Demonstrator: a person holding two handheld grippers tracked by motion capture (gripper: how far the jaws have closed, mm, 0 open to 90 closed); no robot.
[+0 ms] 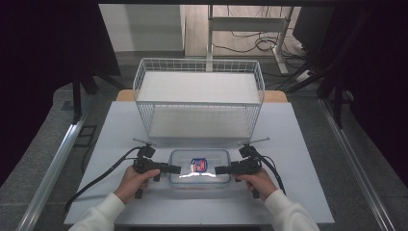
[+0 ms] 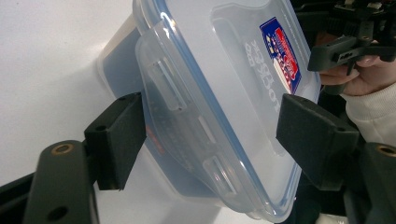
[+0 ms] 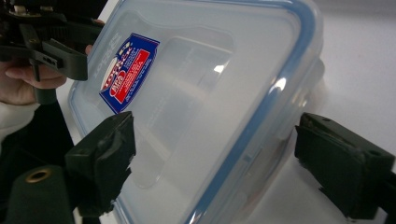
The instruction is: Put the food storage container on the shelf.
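Near the table's (image 1: 120, 202) front edge, the left gripper (image 1: 175, 169) and right gripper (image 1: 220, 170) straddle opposite short ends of a clear lidded container (image 1: 199, 177), jaws wide, pads not pressing. Its long axis runs left to right. A red-and-blue label (image 1: 198, 165), text unreadable, sits mid-lid. Beyond stands a wire basket (image 1: 198, 72).

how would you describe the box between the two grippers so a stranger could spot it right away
Start at the white wire basket standing at the far side of the pale table. Just in front of it, toward the person, a clear plastic container lies flat between the left gripper and the right gripper. It alone is see-through, with a blue-edged snap lid and a red and blue sticker on top.
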